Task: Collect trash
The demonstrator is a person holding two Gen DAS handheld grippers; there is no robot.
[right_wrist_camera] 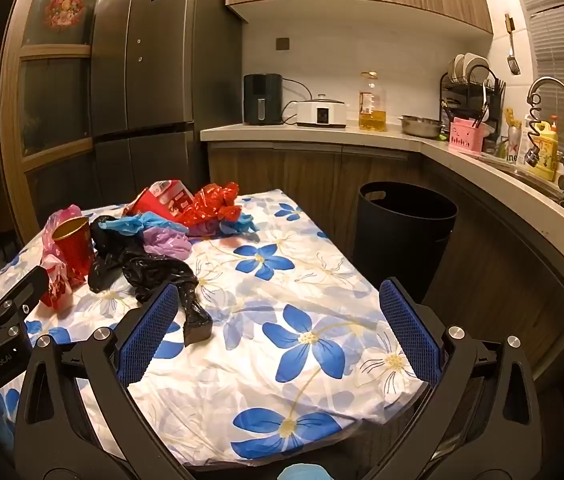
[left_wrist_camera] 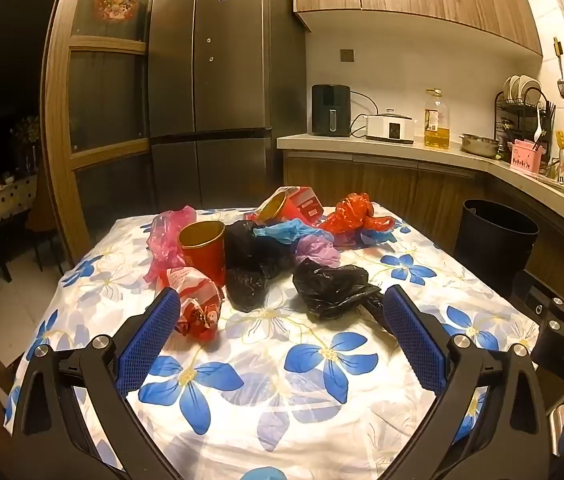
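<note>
Trash heaped on the far half of a flower-print table, both grippers hanging spread and empty above the near half.

Trash (left_wrist_camera: 266, 256) sits at about 12 o'clock from the left gripper (left_wrist_camera: 282, 320): an upright red cup (left_wrist_camera: 202, 250) with a gold lining, a second red cup (left_wrist_camera: 282, 206) tipped on its side behind it, crumpled black bags (left_wrist_camera: 333, 288), a pink bag (left_wrist_camera: 166, 236), a blue bag (left_wrist_camera: 285, 230), a purple bag (left_wrist_camera: 315, 250), a red bag (left_wrist_camera: 351, 214), and a red-and-white wrapper (left_wrist_camera: 196, 304) nearest the left blue pad. The tablecloth (right_wrist_camera: 282, 360) shows blue flowers on white. From the right gripper (right_wrist_camera: 280, 324), also wide apart with nothing between its pads, the pile lies at 10 to 11 o'clock, and a black bin (right_wrist_camera: 401, 232) stands on the floor at 1 o'clock, just beside the table's edge. Beyond are the counter (right_wrist_camera: 321, 134) and a dark fridge (right_wrist_camera: 154, 80).
</note>
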